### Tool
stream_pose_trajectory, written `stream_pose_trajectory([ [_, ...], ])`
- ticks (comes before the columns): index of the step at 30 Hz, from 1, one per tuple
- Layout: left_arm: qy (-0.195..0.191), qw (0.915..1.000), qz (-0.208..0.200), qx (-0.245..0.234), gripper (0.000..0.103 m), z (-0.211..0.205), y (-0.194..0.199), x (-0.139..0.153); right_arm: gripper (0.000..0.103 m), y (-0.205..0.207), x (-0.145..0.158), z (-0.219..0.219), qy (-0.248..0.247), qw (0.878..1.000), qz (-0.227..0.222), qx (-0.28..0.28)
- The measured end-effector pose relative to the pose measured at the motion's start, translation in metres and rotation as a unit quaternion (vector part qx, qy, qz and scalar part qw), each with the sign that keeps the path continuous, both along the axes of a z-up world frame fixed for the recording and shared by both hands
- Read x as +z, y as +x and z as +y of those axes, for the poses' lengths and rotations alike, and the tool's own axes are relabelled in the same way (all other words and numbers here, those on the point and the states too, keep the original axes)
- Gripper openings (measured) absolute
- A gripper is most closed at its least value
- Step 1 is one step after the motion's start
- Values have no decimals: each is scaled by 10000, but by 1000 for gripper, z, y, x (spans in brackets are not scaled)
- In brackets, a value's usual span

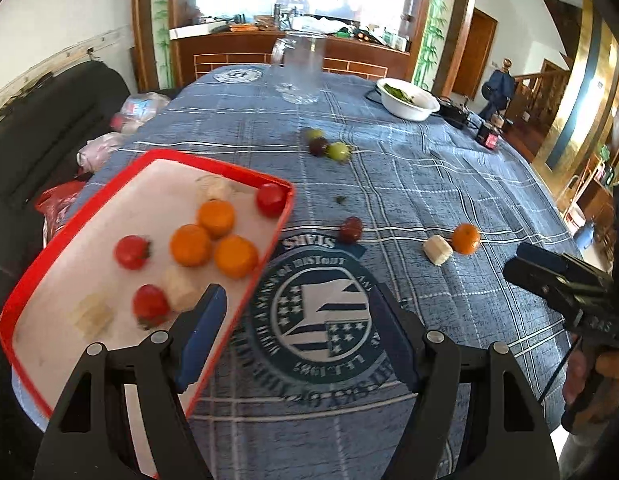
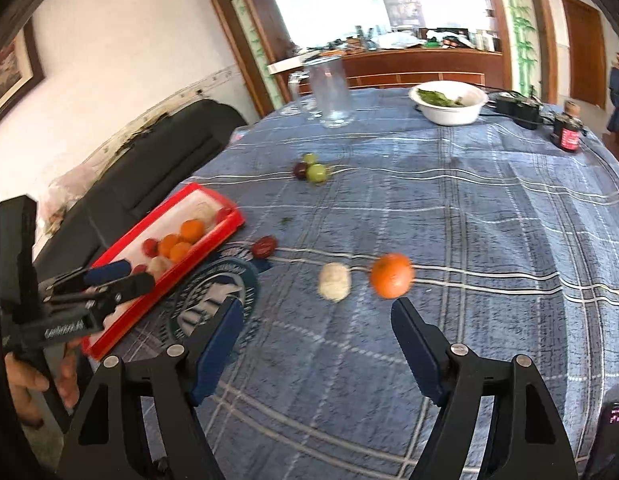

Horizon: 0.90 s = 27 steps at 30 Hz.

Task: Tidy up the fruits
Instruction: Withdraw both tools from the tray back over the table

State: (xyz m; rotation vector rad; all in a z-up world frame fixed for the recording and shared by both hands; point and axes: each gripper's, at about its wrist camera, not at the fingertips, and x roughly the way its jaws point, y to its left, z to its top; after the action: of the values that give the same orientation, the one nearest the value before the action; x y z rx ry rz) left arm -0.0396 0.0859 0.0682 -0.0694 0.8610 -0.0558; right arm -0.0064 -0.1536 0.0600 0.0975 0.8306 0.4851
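**Ana:** Fruits lie in two lots. Three mandarins point(image 1: 213, 240) and some cherry tomatoes point(image 1: 131, 252) are already in the red tray point(image 1: 75, 216); a loose mandarin point(image 2: 391, 276) sits on the table point(image 2: 469, 208) well to the right of the tray, with a pale banana-like chunk point(image 2: 334, 281) just beside it on the tray side.

**Ben:** And the claws?

**Ana:** Both stand apart, empty. The right claw point(image 2: 317, 348) hovers near the loose mandarin; the left claw point(image 1: 297, 340) hangs over the tray's near edge.

**Ben:** Anything else outside the tray?

**Ana:** A dark red fruit point(image 1: 350, 230) just right of it, and three grapes point(image 1: 325, 146) beyond it.

**Ben:** How would the mandarin handle?

**Ana:** Light, round, probably inclined to roll. I'd close on its widest middle, gently. The pale chunk looks soft, so squeeze less.
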Motion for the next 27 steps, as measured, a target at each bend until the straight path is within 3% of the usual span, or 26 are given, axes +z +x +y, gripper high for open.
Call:
stream_pose_trajectory([
  [4, -6, 10000, 8, -41, 73, -9, 10, -2, 64, 17, -6, -5, -22, 9998, 117, -172],
  [10, 14, 10000, -19, 23, 73, -17, 20, -4, 64, 41, -12, -16, 223, 9988, 401, -196],
  [19, 56, 9998, 51, 205, 73, -30, 43, -16, 64, 60, -18, -24, 328, 9987, 357, -137],
  [27, 129, 9997, 202, 44, 73, -49, 75, -34, 56, 73, -36, -41, 681, 9945, 728, -314],
])
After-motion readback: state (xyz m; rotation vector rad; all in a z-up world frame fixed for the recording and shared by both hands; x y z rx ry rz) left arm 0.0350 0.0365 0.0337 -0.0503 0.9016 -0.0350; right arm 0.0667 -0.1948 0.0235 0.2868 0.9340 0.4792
